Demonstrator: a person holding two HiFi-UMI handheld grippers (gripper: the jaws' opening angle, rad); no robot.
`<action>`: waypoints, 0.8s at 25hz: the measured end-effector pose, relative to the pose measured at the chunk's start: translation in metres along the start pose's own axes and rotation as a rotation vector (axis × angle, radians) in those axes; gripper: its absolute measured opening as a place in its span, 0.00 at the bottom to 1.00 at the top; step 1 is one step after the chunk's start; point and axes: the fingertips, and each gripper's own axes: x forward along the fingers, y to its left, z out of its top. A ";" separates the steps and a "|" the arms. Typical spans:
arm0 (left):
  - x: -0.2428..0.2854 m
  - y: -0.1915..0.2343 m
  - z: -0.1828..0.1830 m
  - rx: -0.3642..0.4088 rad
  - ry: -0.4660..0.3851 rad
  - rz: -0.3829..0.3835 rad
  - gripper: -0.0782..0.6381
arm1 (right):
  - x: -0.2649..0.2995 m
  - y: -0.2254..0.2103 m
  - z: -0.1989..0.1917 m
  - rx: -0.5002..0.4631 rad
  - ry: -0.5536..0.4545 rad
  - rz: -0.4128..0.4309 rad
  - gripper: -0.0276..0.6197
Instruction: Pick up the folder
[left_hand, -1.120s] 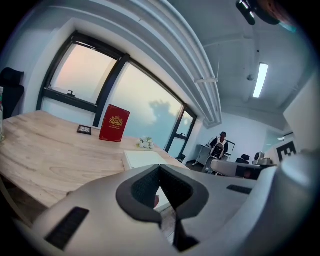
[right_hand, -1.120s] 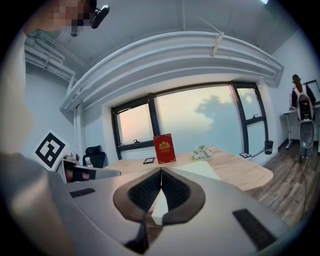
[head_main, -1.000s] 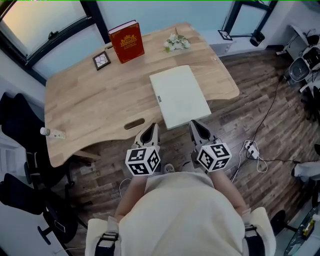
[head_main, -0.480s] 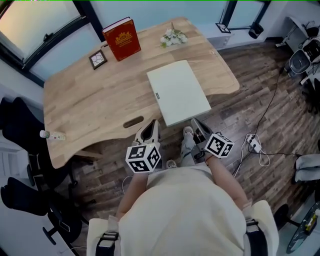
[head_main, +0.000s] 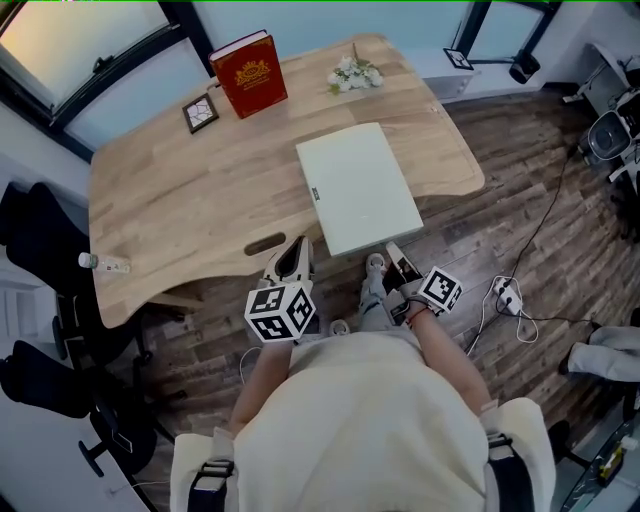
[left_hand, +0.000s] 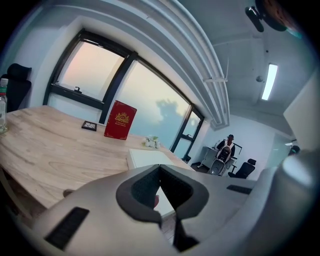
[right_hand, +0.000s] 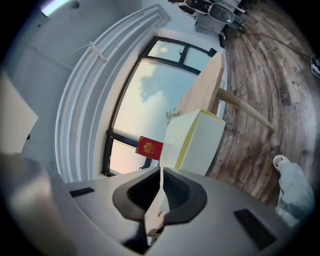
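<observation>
- While the right tongs (head_main: 393, 256) clamped the folder (head_main: 357, 187) just ahead, the grasp looked made.
- Left tongs (head_main: 295, 252) sat closed, empty; a level lift off the tabletop (head_main: 180, 210) seemed next.

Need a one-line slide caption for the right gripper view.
Right gripper shut on the thin near edge of a white rectangular folder on a light wooden desk, red book behind.

You stand at a pale wood desk (head_main: 180, 200) on a dark plank floor (head_main: 530, 220). Black-framed windows (head_main: 70, 40) line the wall behind it, bright with daylight. Black chairs (head_main: 45, 250) crowd your left, and more chairs (head_main: 612, 125) sit far right. A strip light (left_hand: 269, 81) glows overhead. Cables (head_main: 506, 293) trail across the floor.
</observation>
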 end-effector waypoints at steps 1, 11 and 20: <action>0.001 0.001 0.000 -0.001 0.000 0.005 0.14 | 0.001 -0.004 0.001 0.025 -0.003 0.006 0.08; 0.005 0.013 0.002 -0.003 -0.001 0.052 0.14 | 0.012 -0.038 0.012 0.210 -0.042 0.075 0.54; 0.013 0.018 0.005 -0.005 -0.001 0.071 0.14 | 0.031 -0.071 0.027 0.242 -0.113 -0.017 0.75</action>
